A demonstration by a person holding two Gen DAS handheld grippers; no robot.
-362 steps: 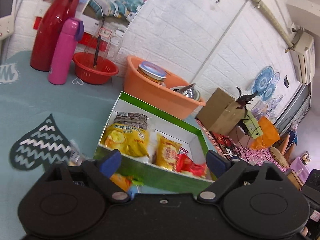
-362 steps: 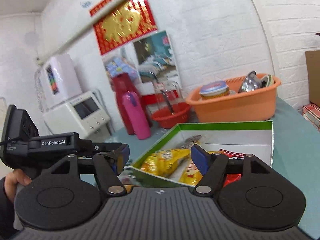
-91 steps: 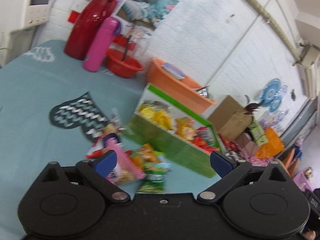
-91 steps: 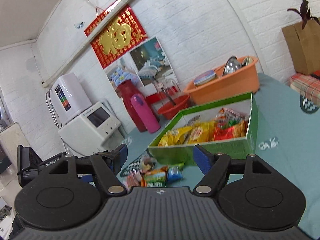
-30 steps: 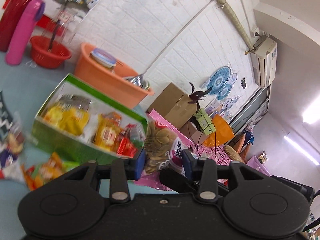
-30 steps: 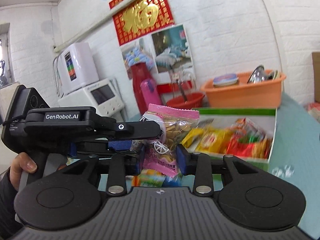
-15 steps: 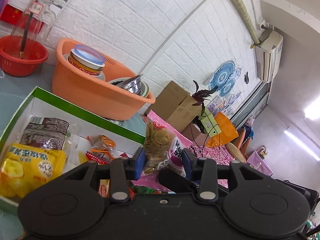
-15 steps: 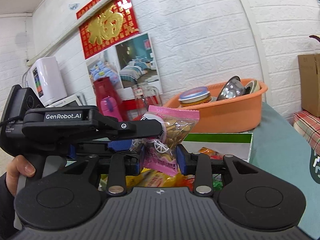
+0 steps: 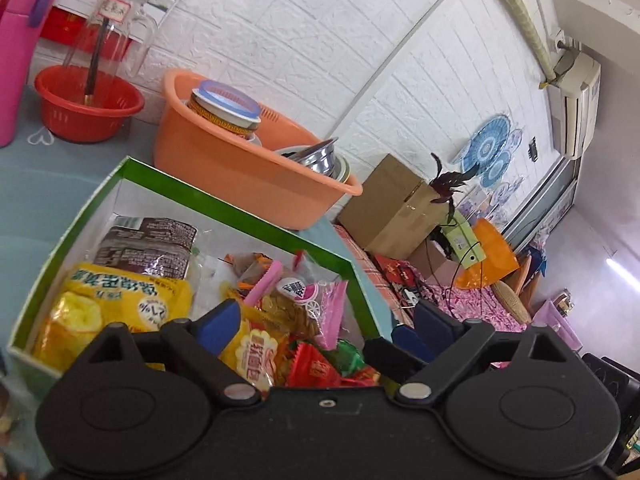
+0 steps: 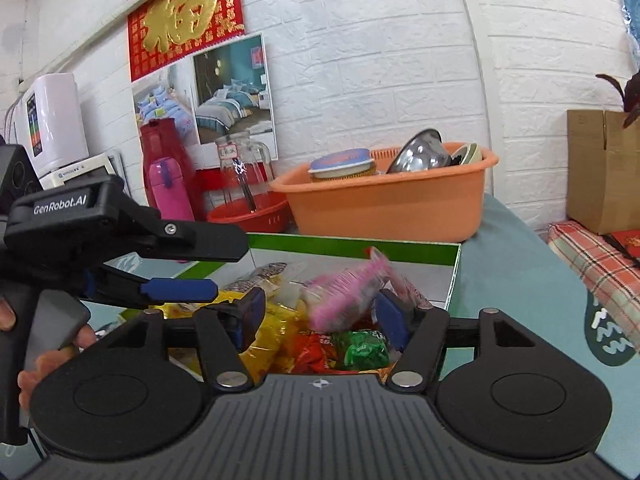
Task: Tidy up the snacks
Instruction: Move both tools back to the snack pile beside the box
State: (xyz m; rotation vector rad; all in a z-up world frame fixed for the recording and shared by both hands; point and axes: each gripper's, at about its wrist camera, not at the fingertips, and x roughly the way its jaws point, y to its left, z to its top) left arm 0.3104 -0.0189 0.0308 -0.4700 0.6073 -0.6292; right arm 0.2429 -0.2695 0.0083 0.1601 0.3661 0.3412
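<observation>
A green-rimmed box (image 9: pixel 248 216) with a white inside holds several snack packets, and it also shows in the right wrist view (image 10: pixel 352 245). A pink snack bag (image 9: pixel 298 306) lies on top of the pile, blurred in the right wrist view (image 10: pixel 348 292). My left gripper (image 9: pixel 326 318) is open and empty just above the box. My right gripper (image 10: pixel 320 314) is open and empty, with the pink bag between and beyond its fingers. A yellow packet (image 9: pixel 120 300) and a dark packet (image 9: pixel 148 242) lie at the box's left.
An orange basin (image 9: pixel 240 176) with bowls and a lidded jar stands behind the box. A red basket (image 9: pixel 86 108) and a pink flask (image 9: pixel 16 60) stand at the back left. A cardboard box (image 9: pixel 394 204) sits to the right. The left gripper's body (image 10: pixel 120 240) crosses the right view.
Both grippers were shut on the pink snack bag. They have opened, and the bag has dropped onto the snacks in the box.
</observation>
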